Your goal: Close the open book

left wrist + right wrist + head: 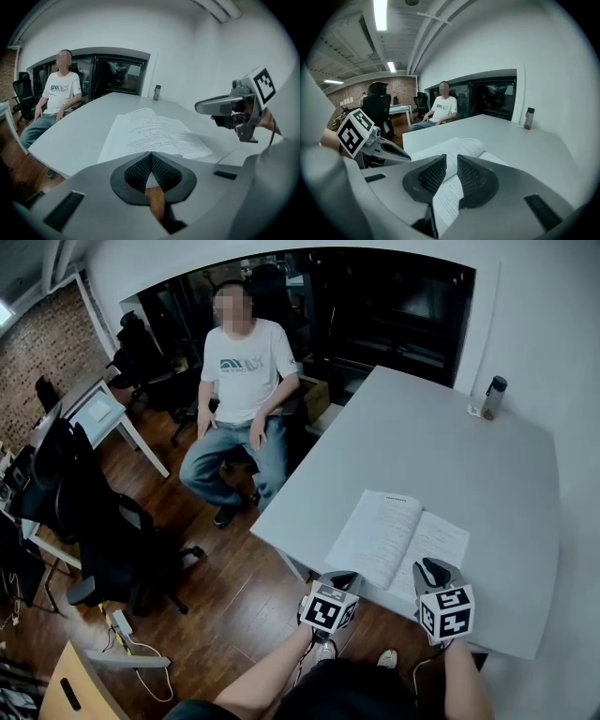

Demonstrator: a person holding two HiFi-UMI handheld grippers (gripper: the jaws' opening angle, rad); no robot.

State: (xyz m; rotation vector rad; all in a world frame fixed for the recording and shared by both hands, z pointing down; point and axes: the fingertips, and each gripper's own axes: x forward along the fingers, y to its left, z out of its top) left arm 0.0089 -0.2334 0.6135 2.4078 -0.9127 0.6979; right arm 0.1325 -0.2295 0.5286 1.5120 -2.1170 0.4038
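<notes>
Grey left gripper (341, 579), pressed together, and right gripper (429, 570), slightly spread on nothing, hover at the near edge of the thin white open book (398, 535) on the pale table (487, 456), likely light and floppy, best pinched by an outer page edge.

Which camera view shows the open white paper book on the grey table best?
The head view: the open white paper book lies whole, both pages seen from above. Both gripper views see it low and foreshortened, its near part hidden.

Both forearms (267, 676) reach forward side by side. The left gripper (344, 577) tilts downward, its jaws pressed together and empty. The right gripper (429, 567) holds its jaws narrowly apart.
</notes>
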